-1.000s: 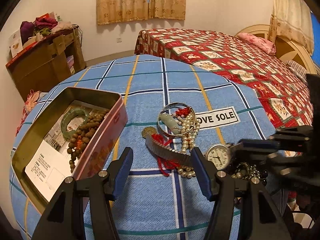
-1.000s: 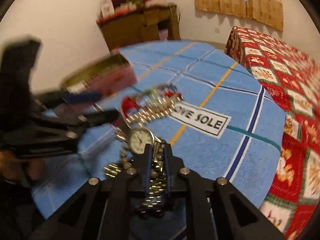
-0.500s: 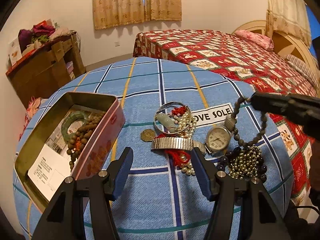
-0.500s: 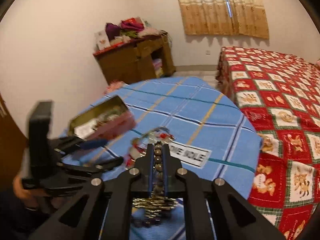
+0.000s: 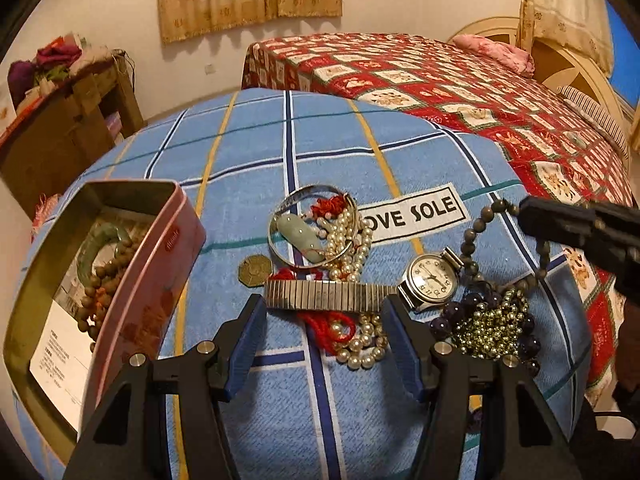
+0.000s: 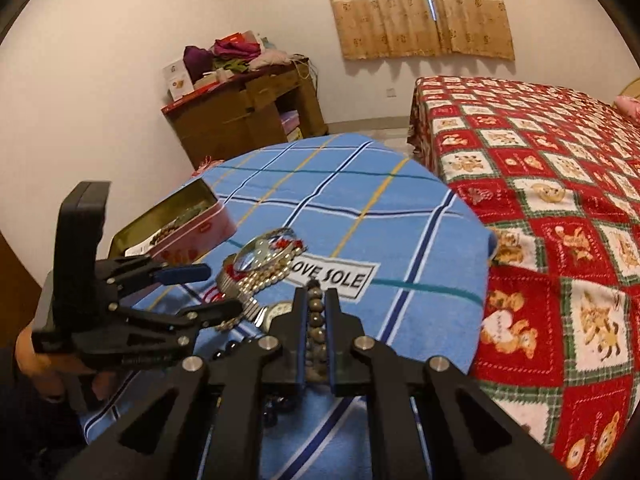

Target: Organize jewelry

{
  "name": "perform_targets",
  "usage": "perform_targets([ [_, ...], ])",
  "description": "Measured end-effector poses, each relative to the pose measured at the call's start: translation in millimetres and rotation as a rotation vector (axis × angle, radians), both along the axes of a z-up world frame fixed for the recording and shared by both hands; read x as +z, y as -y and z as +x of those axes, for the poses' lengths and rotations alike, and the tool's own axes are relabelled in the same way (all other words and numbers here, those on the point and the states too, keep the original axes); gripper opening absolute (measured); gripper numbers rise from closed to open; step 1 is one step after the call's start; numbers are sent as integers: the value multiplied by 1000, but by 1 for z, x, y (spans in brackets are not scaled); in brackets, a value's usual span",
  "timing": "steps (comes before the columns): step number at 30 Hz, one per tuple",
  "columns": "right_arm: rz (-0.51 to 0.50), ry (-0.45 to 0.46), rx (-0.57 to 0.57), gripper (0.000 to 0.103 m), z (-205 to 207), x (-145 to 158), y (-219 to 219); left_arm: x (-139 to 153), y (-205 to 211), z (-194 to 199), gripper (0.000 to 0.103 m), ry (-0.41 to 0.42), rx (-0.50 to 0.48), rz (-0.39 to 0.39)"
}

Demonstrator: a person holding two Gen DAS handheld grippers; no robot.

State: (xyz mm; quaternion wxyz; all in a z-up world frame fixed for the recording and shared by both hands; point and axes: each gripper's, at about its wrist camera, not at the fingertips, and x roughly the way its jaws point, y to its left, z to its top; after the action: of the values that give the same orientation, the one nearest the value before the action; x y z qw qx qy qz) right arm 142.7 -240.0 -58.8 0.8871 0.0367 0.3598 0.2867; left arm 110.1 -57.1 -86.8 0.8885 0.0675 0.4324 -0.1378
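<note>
My right gripper (image 6: 316, 300) is pinched on a string of dull brown beads (image 6: 314, 320); the strand runs up between its two fingers, and from my left camera I see the loop of beads (image 5: 472, 236) hanging from the gripper's tip (image 5: 532, 216) down toward the bench (image 5: 320, 140), its lower end meeting the heap of purple and gold beads (image 5: 488, 320). My left gripper (image 5: 324, 332) is spread wide with nothing between its fingers, hovering low over the blue checked cloth. Just beyond its fingertips lies a watch (image 5: 430, 280) with a flat metal stretch band (image 5: 328, 296) running left from its face. A red cord (image 5: 328, 328) and a pearl strand (image 5: 360, 352) lie tangled under and in front of that band. Farther back sit a silver bangle (image 5: 312, 228) with a pale jade pendant (image 5: 300, 236) inside it and more pearls beside it. A small brass coin (image 5: 254, 270) lies just left of the bangle. The open pink tin (image 5: 160, 264) stands at the left of the bench, well apart from the pile, and holds a green jade bangle (image 5: 100, 244), a wooden bead string (image 5: 104, 284) and a printed paper. A white label reading "OVE SOLE" (image 5: 412, 216) is sewn on the cloth behind the watch. A bed with a red patterned cover (image 6: 540, 160) stands next to the bench.
</note>
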Motion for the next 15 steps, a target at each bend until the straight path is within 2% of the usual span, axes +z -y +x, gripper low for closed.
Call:
perform_targets([
  [5, 1, 1, 13, 10, -3, -3, -6, -3, 10, 6, 67, -16, -12, 17],
  [9, 2, -2, 6, 10, -2, -3, -3, -4, 13, 11, 65, -14, -26, 0],
  [10, 4, -3, 3, 10, -2, -4, -2, -4, 13, 10, 58, -19, -34, -12],
  [12, 7, -4, 2, 10, -2, -4, -1, -3, 13, 10, 49, -26, -48, -29],
  [15, 15, -2, 6, 10, -5, -5, -3, 0, 13, 9, 28, -18, -44, -23],
])
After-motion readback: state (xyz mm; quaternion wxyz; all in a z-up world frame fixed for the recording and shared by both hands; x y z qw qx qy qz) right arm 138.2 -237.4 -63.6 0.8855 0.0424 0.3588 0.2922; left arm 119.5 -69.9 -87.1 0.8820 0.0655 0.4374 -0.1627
